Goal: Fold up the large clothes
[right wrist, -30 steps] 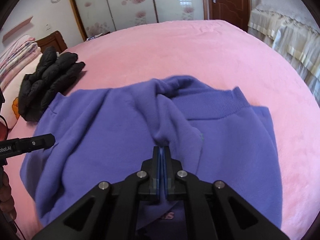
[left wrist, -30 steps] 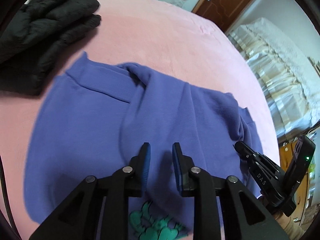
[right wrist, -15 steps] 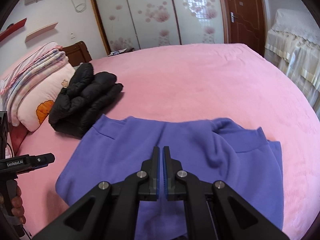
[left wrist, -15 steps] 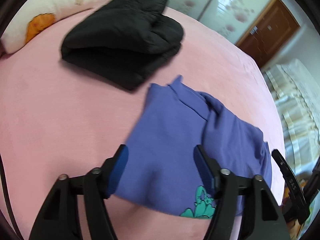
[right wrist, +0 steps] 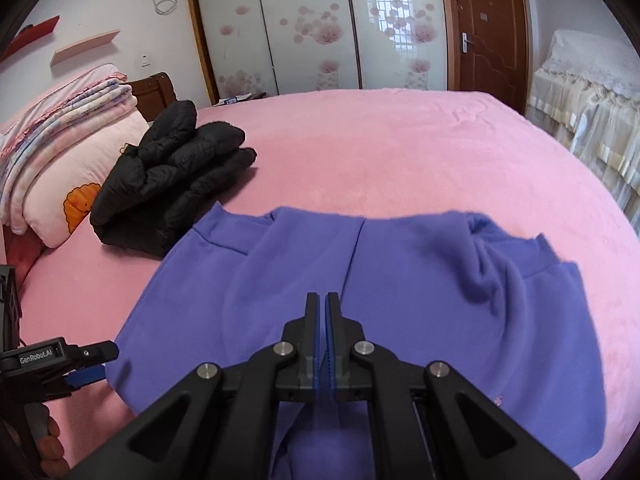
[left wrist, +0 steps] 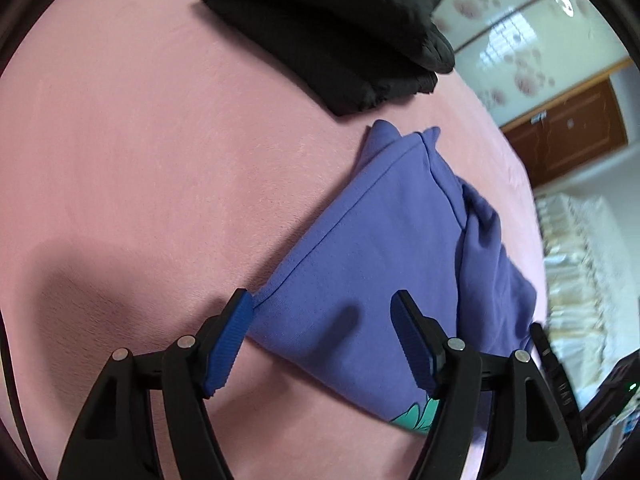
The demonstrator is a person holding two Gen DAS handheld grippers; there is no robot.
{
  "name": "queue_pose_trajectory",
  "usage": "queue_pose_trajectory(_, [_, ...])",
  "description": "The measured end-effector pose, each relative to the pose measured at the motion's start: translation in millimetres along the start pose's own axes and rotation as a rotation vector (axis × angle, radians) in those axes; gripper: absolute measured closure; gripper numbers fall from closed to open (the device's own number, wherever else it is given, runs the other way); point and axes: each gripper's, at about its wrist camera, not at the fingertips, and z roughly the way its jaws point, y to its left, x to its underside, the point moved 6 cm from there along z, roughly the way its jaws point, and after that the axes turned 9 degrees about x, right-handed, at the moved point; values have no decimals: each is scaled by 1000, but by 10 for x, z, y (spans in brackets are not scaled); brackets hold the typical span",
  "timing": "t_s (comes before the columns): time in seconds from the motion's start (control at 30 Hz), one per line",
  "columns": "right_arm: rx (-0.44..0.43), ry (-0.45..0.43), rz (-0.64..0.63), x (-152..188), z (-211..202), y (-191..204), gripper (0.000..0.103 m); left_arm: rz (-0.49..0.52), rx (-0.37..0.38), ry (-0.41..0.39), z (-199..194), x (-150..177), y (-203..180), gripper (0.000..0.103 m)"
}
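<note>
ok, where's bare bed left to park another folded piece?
Free: the pink blanket beyond the purple sweatshirt, toward the wardrobe doors, and its right side. Crowded: left, where the folded black puffer jacket sits by the pillow.

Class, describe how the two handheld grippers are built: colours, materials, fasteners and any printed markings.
Both the left gripper and right gripper have matte black angular fingers with triangular cut-outs, silver round rivets and ribbed blue pads. In the right wrist view, the left gripper's body carries white "GenRobot.AI" lettering.
</note>
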Motion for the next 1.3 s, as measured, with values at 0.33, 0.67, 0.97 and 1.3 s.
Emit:
queue_pose_trajectory(0.33, [44,13,-17,79,54,85,100,-144,43,86,159,335,201,32])
queue_pose_trajectory(0.67, [90,103,-4,289,124,24,101,-121,120,84,484,222,34,27])
queue_pose_trajectory(0.97, [95,161,16,425,242,3,101,-135,177,49,553,158,-79,37])
queue_pose_trajectory(1.3, [87,182,9,472,291,26,101,-153,216,65,673,130,-145,53])
